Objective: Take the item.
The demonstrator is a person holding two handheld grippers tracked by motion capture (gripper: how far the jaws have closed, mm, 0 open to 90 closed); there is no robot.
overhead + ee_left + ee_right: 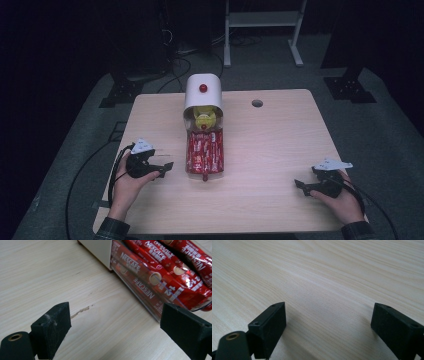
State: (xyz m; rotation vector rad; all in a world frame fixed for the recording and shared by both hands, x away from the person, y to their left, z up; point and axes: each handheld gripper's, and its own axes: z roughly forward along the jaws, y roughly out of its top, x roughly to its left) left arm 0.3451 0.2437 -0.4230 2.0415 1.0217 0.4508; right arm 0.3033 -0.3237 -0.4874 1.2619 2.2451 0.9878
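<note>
A white dispenser (pixel 203 93) with a red knob stands at the table's back middle, a yellow packet showing in its mouth. Its clear tray (pixel 204 153) in front holds several red Nescafé coffee sticks (pixel 160 272). My left gripper (pixel 167 168) rests on the table just left of the tray, jaws open with only bare wood between them; the sticks lie a short way beyond its far jaw. My right gripper (pixel 303 187) lies at the table's front right, well apart from the tray, jaws open over bare wood (pixel 329 315).
The light wooden table (pixel 270 145) has a round cable hole (pixel 257 103) at the back right. A small scratch (pixel 80 312) marks the wood near the left gripper. Cables trail off both sides. A white frame (pixel 260 30) stands on the floor behind.
</note>
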